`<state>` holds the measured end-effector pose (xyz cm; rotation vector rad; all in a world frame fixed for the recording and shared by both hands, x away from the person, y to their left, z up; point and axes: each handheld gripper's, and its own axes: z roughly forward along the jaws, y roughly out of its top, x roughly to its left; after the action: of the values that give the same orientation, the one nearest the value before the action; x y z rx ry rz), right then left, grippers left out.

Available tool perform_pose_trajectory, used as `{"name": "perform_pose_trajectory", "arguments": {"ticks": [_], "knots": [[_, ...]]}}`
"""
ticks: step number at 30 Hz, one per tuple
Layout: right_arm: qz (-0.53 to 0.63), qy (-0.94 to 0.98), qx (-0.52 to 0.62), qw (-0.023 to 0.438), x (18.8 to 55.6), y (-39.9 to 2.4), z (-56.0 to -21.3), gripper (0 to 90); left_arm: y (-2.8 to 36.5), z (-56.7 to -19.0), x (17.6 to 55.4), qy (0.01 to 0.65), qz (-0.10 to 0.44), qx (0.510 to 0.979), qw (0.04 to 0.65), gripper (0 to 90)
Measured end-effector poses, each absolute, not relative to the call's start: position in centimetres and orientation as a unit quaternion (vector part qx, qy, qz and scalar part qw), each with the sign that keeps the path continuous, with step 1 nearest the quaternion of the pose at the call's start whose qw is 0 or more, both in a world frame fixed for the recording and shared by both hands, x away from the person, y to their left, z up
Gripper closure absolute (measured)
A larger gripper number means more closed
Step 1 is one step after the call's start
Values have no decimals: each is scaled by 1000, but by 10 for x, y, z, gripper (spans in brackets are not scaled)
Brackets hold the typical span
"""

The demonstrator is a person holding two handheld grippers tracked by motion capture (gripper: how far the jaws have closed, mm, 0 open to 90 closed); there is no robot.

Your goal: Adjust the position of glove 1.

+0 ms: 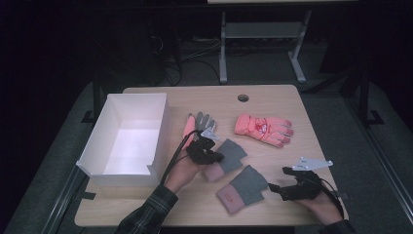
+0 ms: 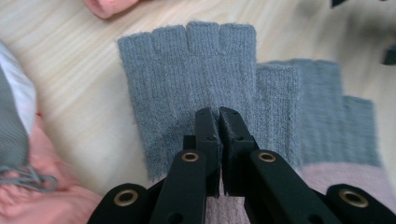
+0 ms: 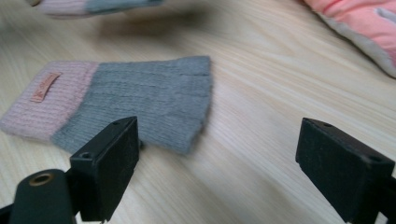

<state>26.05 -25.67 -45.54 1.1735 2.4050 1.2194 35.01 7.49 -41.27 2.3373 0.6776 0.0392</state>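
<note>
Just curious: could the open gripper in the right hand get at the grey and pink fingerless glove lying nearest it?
Probably yes. The right gripper is open beside the near fingerless glove, with bare table between them.

Dim room, wooden table (image 1: 272,95), grey floor (image 1: 253,68)

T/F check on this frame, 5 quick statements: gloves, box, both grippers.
1. The left gripper is shut on a grey knit fingerless glove with pink cuff. True.
2. The right gripper is shut. False: its jaws stand wide open.
3. The white open-top cardboard box holds a glove. False: nothing lies inside.
4. A salmon-pink padded ski glove lies apart on the wooden table. True.
5. The second grey fingerless glove is held. False: it lies flat.
</note>
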Motion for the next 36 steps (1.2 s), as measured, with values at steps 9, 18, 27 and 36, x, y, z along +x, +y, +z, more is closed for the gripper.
{"name": "perform_pose_trajectory", "arguments": {"ticks": [9, 18, 27, 36], "knots": [[411, 807, 409, 111, 259, -269, -456, 132, 59, -407, 320, 256, 0, 898, 357, 872], [409, 808, 410, 113, 260, -268, -455, 132, 38, -412, 301, 235, -9, 909, 343, 872], [410, 807, 410, 115, 259, -269, -455, 132, 17, -418, 289, 236, -5, 915, 327, 871], [408, 808, 409, 116, 259, -268, -454, 132, 10, -427, 286, 226, -12, 921, 316, 851]]}}
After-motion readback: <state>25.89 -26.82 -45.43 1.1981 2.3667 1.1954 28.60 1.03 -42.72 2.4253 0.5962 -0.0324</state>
